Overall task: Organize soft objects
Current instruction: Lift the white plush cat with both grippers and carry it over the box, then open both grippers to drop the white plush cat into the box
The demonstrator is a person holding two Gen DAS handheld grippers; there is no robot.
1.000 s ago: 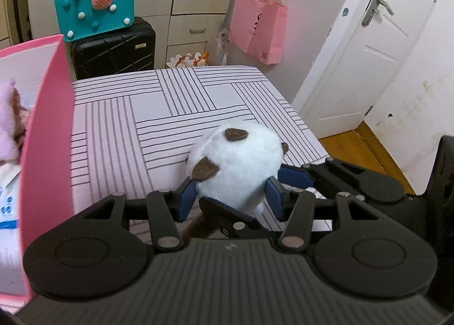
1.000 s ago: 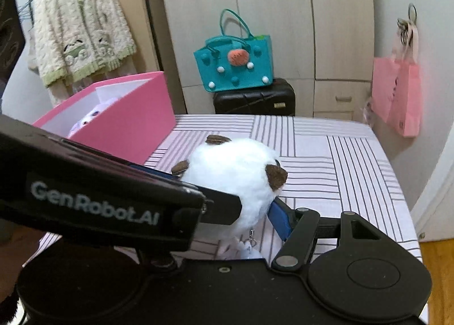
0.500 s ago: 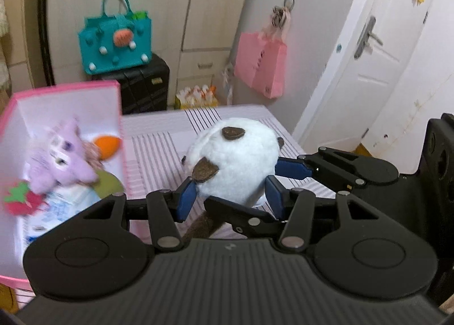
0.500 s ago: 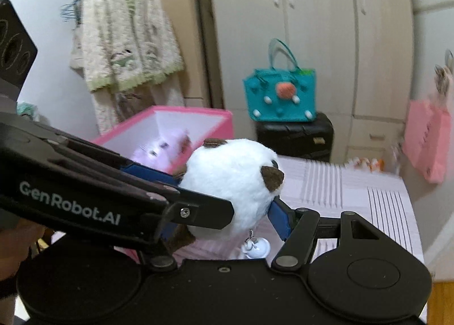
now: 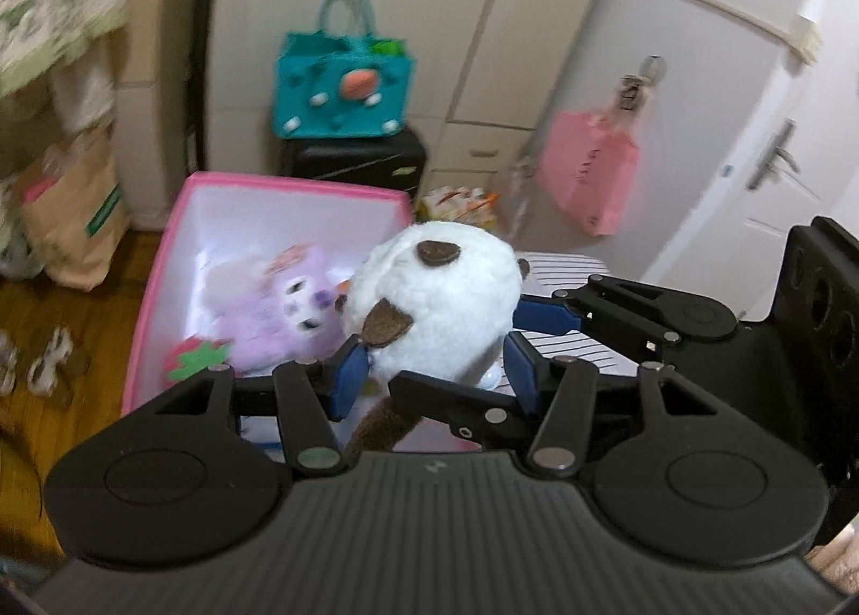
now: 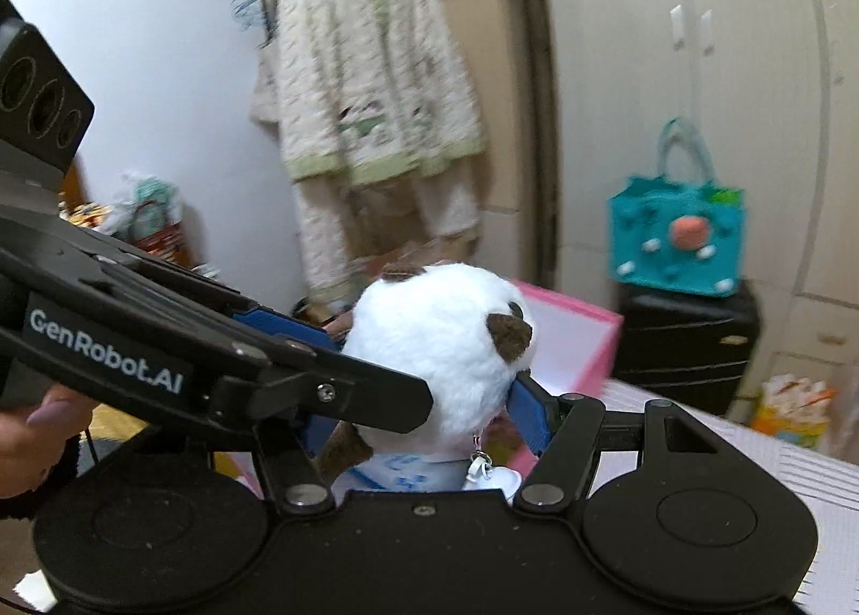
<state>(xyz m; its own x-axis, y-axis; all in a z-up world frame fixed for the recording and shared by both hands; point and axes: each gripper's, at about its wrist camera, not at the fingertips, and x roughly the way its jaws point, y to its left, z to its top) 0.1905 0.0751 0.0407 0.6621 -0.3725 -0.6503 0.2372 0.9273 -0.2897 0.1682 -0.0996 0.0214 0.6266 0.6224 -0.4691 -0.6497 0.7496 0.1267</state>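
A round white plush toy (image 5: pixel 435 293) with brown ears and a brown tail hangs in the air, held from two sides. My left gripper (image 5: pixel 435 376) is shut on its lower part, blue pads pressed into the fur. My right gripper (image 6: pixel 424 422) is shut on it as well; its right pad (image 6: pixel 529 411) digs into the fur, and the left gripper's arm hides the other pad. The toy (image 6: pixel 440 341) hovers over the near right part of an open pink box (image 5: pixel 155 293). Inside lie a purple plush (image 5: pixel 268 304) and a red and green felt piece (image 5: pixel 196 357).
The striped table (image 5: pixel 558 346) carries the box, whose far wall (image 6: pixel 580 341) shows behind the toy. A teal bag (image 5: pixel 343 89) sits on a black suitcase (image 5: pixel 359 159). A pink bag (image 5: pixel 590 180) hangs by the door; a cardigan (image 6: pixel 370 78) hangs at left. A paper bag (image 5: pixel 75 218) stands on the wooden floor.
Both grippers, still shut on the white plush, have risen and swung left from over the striped table to over the pink box, whose inside has come into view.
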